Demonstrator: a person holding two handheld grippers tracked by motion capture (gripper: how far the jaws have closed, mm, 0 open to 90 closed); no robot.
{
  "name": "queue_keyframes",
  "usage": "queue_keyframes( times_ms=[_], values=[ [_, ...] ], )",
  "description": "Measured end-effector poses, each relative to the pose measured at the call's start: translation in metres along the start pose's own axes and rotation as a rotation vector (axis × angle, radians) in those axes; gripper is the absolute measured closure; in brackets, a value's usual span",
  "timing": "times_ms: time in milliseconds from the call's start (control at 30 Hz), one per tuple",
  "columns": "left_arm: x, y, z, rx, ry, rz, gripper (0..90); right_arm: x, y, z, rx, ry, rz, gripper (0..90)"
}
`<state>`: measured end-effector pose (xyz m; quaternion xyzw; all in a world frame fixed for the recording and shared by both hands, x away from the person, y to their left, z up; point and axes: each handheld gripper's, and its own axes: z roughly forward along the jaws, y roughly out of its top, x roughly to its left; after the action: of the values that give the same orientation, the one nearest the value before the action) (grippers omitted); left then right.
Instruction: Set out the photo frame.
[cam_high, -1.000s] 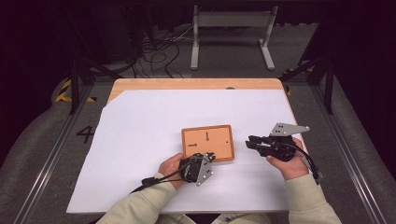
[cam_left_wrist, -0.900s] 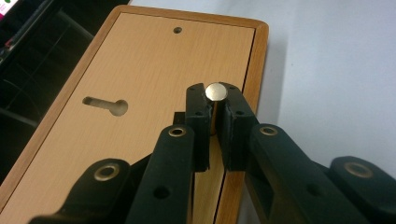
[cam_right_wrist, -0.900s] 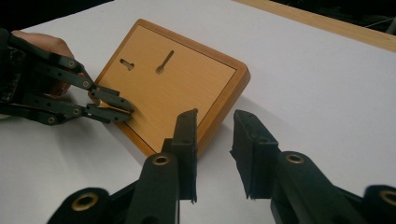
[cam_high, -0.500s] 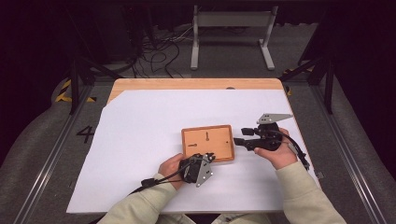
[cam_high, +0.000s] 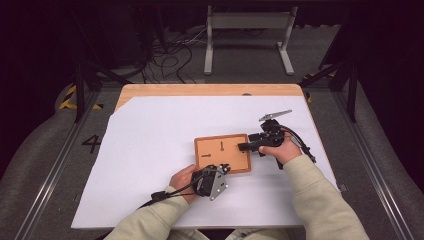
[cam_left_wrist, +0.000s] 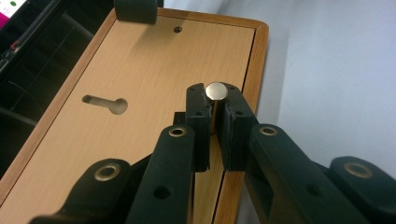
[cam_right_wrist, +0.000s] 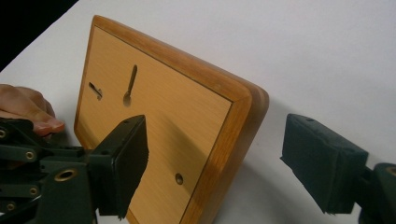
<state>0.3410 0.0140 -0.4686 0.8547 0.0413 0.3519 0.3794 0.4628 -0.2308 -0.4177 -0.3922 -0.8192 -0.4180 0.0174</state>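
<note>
Left gripper (cam_left_wrist: 215, 114) pinching small round-headed metal pin (cam_left_wrist: 216, 91) just over near edge of flat rectangular wooden board with keyhole slots (cam_high: 222, 153), right gripper (cam_right_wrist: 215, 163) spread wide astride board's corner — best to clamp there firmly, then steer pin squarely toward keyhole slot (cam_left_wrist: 105, 103).

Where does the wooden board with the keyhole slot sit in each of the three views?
High view: the wooden board lies flat at the centre of the white table cover, between the two grippers.
Left gripper view: the board runs from bottom left to top centre.
Right gripper view: it spans the centre, one corner between the open jaws.
Shared landmark: the keyhole slot.
</note>
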Motion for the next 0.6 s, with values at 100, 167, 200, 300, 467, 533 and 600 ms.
queue_keyframes(
  times_ms=[100, 167, 200, 300, 467, 533, 600],
  values=[
    [0.0, 0.0, 0.0, 0.003, 0.0, 0.005, 83.7, -0.003, 0.0, 0.007, 0.003, 0.028, 0.006, 23.3],
    [0.0, 0.0, 0.0, -0.002, 0.0, 0.0, 83.7, -0.005, 0.001, 0.012, -0.003, 0.047, 0.016, 23.3],
    [0.0, 0.0, 0.0, -0.002, 0.001, 0.0, 83.7, -0.005, 0.001, 0.014, -0.005, 0.06, 0.022, 23.3],
    [-0.001, 0.0, 0.0, 0.0, 0.001, 0.0, 83.7, -0.005, 0.002, 0.02, -0.005, 0.077, 0.03, 23.6],
    [0.0, 0.0, 0.0, 0.002, 0.001, 0.002, 83.7, -0.008, 0.004, 0.028, 0.016, 0.108, 0.057, 23.4],
    [0.0, 0.0, 0.0, 0.002, 0.0, 0.003, 83.7, -0.007, 0.006, 0.031, 0.021, 0.119, 0.054, 24.3],
    [0.0, 0.0, 0.0, 0.001, 0.001, 0.0, 83.7, -0.005, 0.007, 0.034, 0.032, 0.131, 0.044, 25.9]
  ],
)
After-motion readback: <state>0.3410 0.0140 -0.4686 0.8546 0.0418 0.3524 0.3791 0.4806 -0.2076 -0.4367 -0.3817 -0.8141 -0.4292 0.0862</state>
